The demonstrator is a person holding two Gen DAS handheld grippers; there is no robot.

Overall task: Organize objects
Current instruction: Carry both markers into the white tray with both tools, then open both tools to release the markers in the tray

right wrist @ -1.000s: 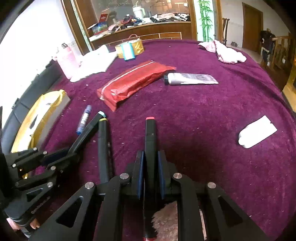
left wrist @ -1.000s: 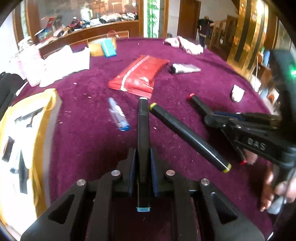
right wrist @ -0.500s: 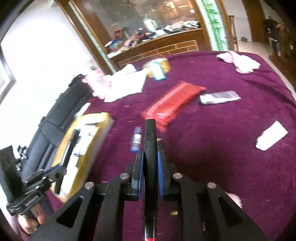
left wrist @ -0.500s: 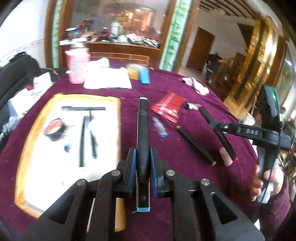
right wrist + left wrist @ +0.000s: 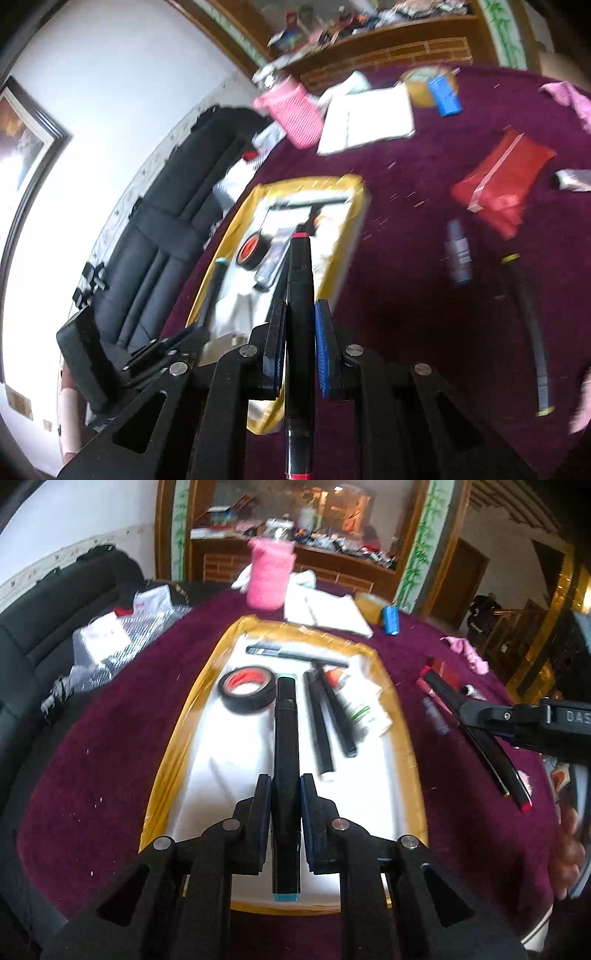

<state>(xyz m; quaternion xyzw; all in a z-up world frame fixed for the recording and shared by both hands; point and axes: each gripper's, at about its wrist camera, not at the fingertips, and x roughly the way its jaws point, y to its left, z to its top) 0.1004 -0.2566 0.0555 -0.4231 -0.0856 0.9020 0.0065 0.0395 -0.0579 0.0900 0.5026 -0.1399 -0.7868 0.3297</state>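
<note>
1. We read "DAS" on the right gripper (image 5: 480, 716).
2. Our left gripper (image 5: 285, 794) fingers clamp a teal-capped marker (image 5: 285, 738) above the tray (image 5: 177, 738).
3. Right fingers clamp a red-capped marker (image 5: 301, 314) over the bench (image 5: 424, 295).

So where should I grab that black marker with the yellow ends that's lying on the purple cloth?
Grip the yellow-capped marker across the middle of its barrel, coming straight down from above. It lies flat on the purple tablecloth with its long sides bare, and the small blue tube sits only near its far end, so the tongs can straddle the barrel crosswise.
</note>
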